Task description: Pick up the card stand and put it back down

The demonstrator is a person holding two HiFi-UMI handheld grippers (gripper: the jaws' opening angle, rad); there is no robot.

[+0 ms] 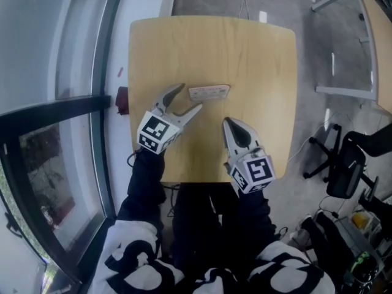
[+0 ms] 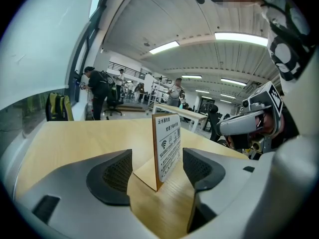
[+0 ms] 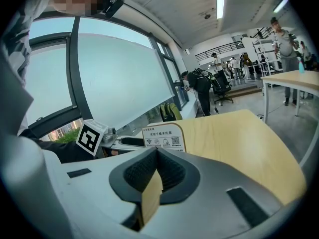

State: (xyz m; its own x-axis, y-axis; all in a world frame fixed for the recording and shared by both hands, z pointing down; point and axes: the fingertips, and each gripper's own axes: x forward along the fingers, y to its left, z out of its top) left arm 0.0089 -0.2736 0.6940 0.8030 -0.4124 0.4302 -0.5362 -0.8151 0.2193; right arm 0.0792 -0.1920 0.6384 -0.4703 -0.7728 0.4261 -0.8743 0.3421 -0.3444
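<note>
The card stand (image 1: 209, 92) is a small white printed sign on a wooden base, upright near the middle of the wooden table (image 1: 245, 48). My left gripper (image 1: 190, 97) is open around its left end. In the left gripper view the card stand (image 2: 168, 143) rests on the tabletop between the two pads (image 2: 117, 176), with a gap on each side. My right gripper (image 1: 228, 122) is shut and empty, resting on the table to the stand's right and nearer me. In the right gripper view the card stand (image 3: 163, 136) shows beyond the shut jaws, next to the left gripper's marker cube (image 3: 92, 137).
A glass window wall runs along the table's left side, and a small dark red object (image 1: 122, 100) sits at that edge. An office chair (image 1: 343, 164) and another table (image 1: 375, 35) stand to the right. People stand far off in the room.
</note>
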